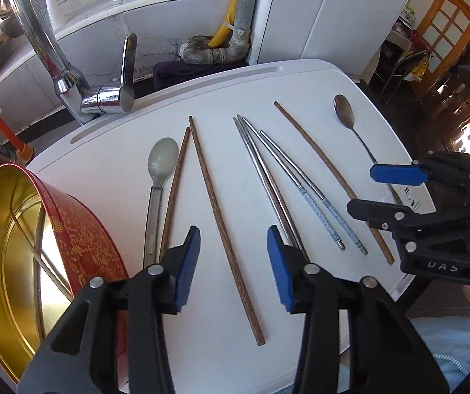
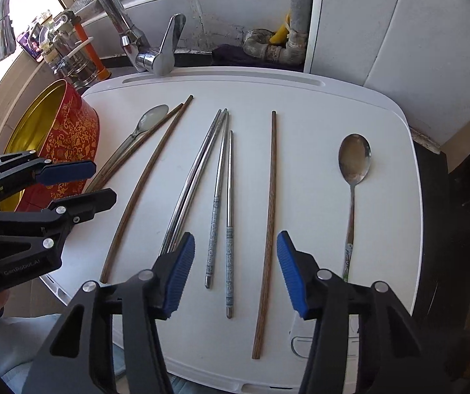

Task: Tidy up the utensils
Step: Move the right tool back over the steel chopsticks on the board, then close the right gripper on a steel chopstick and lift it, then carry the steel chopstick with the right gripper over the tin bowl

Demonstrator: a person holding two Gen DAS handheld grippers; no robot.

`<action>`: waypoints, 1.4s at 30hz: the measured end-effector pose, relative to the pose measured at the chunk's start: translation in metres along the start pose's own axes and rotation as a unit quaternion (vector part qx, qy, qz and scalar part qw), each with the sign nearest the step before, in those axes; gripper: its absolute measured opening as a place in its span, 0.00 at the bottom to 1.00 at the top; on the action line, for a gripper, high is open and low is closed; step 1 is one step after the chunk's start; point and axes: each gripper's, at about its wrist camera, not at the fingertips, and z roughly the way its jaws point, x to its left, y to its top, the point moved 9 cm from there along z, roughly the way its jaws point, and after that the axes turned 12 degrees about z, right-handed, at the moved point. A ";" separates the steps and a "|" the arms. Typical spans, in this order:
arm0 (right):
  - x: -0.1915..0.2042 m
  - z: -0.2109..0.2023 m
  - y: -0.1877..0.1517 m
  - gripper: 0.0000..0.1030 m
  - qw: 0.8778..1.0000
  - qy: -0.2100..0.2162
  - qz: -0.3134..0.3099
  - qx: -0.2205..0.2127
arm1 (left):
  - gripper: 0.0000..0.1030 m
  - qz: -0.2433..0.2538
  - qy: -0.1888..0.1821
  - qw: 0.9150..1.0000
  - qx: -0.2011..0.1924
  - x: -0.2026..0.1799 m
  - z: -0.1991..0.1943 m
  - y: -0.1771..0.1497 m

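White board [image 2: 382, 124] w/ utensils spread out, red tin [image 2: 67, 138] touching its left edge. Left gripper [image 1: 233, 266] and right gripper [image 2: 235, 271] both released, nothing grasped, each hanging above a wooden chopstick [image 1: 225, 233]. Risk imo: chopsticks lie close, so pads could nudge or grab two. Tin's bottom is cut off, and the spoon [image 2: 354, 161] handle's end is hidden behind the right finger.

Bright daylight, sharp fisheye views

Light floods from the blown-out window [image 2: 21, 16] at upper left; the gold tin [image 1: 1, 239] interior and faucet [image 1: 70, 75] glare, shadows stay soft, straight lines bow outward, and corners fall into black vignette.
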 end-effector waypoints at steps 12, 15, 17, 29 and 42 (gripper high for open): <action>0.008 0.034 0.009 0.33 0.999 -0.005 -0.036 0.028 | 0.42 -0.010 0.006 0.999 0.040 0.011 0.036 -0.006; 0.006 0.042 0.007 0.30 0.999 -0.008 -0.036 0.038 | 0.41 -0.009 0.003 0.999 0.050 0.010 0.046 -0.009; 0.007 0.042 0.006 0.21 0.999 0.013 -0.029 0.038 | 0.23 -0.010 0.007 0.999 0.036 0.012 0.048 -0.008; -0.009 0.015 0.005 0.05 1.000 0.019 0.016 0.014 | 0.05 -0.035 -0.012 0.999 0.011 0.012 0.023 -0.006; 0.040 -0.039 0.006 0.05 0.999 0.040 -0.021 -0.028 | 0.05 -0.009 0.019 0.999 -0.026 0.008 -0.042 -0.011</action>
